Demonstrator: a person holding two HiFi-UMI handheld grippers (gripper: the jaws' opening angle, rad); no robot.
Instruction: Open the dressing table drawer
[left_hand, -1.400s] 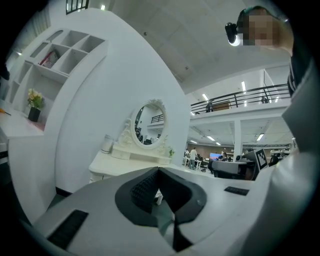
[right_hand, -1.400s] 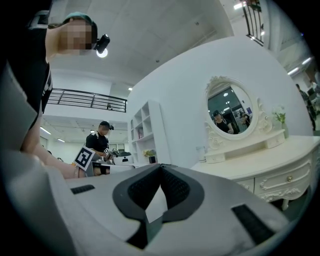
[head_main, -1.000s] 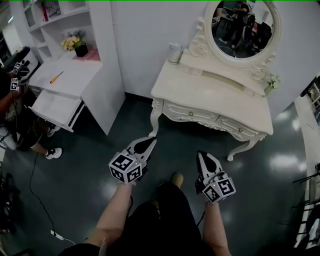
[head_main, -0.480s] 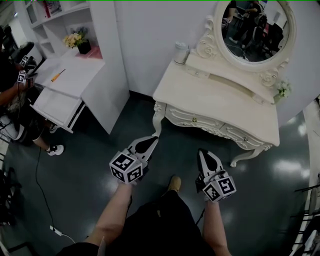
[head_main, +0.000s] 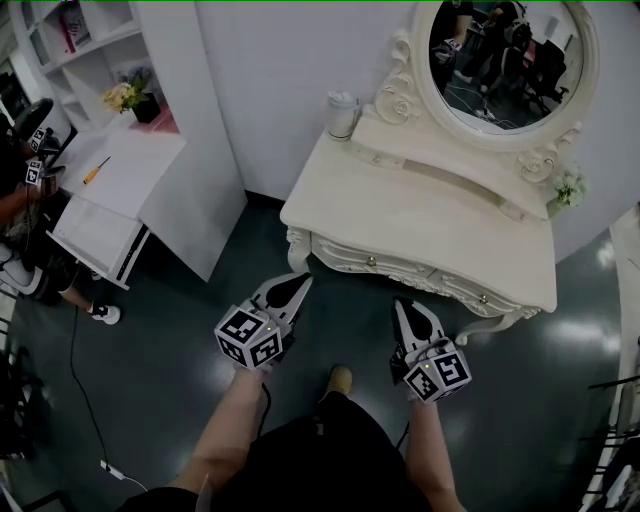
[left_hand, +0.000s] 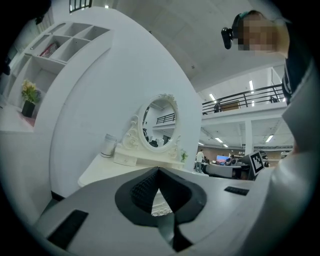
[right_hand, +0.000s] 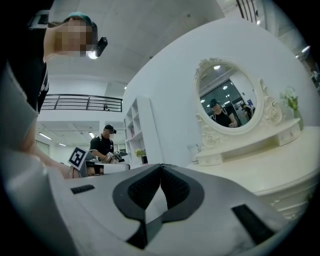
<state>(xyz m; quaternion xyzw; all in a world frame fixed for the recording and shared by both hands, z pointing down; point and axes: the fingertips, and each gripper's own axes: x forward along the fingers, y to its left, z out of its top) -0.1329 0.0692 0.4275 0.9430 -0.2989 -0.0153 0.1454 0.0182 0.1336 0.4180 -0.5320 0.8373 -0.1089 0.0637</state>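
Far left, an orange screwdriver (head_main: 96, 170) lies on a white desk (head_main: 135, 160). The left gripper (head_main: 300, 282) has its jaws pressed together on nothing and points at the cream dressing table (head_main: 420, 210), not touching it. The table's drawers (head_main: 372, 262) are closed, and the right gripper (head_main: 402, 308), just below them, also has its jaws pressed together and empty.

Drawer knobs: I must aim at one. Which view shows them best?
Head view: both drawer knobs show on the dressing table front. Left gripper view catches only carved trim; right gripper view, mostly the tabletop.
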